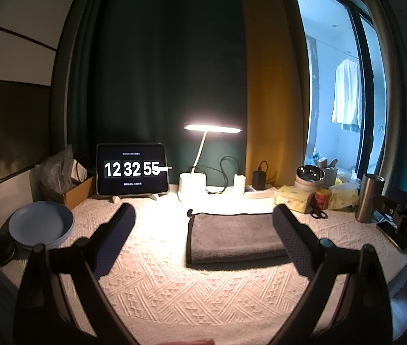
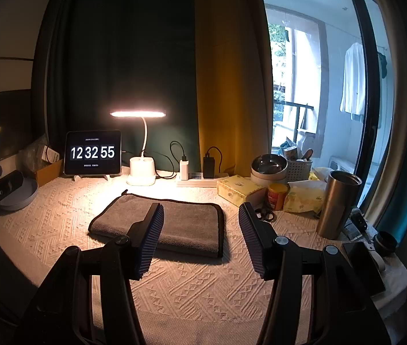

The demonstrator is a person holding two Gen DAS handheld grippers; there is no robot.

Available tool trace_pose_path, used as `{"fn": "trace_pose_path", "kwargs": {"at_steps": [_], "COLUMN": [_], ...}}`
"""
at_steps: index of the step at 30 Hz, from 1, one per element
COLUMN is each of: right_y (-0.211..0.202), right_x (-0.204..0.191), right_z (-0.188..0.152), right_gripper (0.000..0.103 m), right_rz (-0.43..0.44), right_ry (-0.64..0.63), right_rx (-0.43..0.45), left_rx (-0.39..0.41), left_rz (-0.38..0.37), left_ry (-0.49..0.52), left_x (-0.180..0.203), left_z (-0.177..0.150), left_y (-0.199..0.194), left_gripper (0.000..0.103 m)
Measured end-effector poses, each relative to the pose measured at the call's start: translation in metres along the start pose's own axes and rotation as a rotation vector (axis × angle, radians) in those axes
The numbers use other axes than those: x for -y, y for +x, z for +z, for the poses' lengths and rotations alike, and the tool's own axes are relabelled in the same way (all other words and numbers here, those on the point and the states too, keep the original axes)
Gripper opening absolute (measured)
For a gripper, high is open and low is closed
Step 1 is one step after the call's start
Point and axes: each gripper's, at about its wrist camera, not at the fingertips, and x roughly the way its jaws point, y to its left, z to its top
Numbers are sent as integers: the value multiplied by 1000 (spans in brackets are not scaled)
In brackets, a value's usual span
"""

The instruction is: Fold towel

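On the cream textured tablecloth (image 2: 192,293), under the lit desk lamp (image 2: 138,114): a grey towel (image 2: 174,224), folded into a flat rectangle, dark piping along its far and right edges, a small loop at the far left corner. Lying flat, touched by neither claw.

Right gripper (image 2: 200,238): released, jaws spread wide, nothing between them. Left finger overlapping the towel's near middle in the right wrist view, right finger out past the towel's right edge, over bare cloth. Probably raised above the fabric rather than resting on it, though height is hard to judge through the fisheye.

Left gripper (image 1: 203,238): likewise released, jaws well apart and empty. Towel (image 1: 233,237) seen between the two fingers in the left wrist view, closer to the right finger, which covers its near right corner; left finger over bare cloth, well apart from the towel's left edge.

Behind the towel: tablet (image 2: 92,153) reading 12 32 55, and a power strip (image 2: 200,180) with chargers plugged in. To the right: steel tumbler (image 2: 337,204), red can (image 2: 276,197), scissors (image 2: 266,215), yellow tissue packs (image 2: 239,189). To the far left: blue plate (image 1: 41,225).
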Motion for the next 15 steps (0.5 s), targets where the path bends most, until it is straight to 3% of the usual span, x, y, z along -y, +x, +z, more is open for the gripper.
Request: {"fn": "trace_pose_path", "kwargs": {"at_steps": [15], "right_y": [2], "right_x": [0], "right_z": [0], "right_gripper": [57], "right_rz": [2], "right_ry": [2], "right_rx": [0], "left_rx": [-4], "left_rz": [2], "left_ry": [1], "left_x": [-1], "left_z": [0], "left_y": [3], "left_gripper": [97]}}
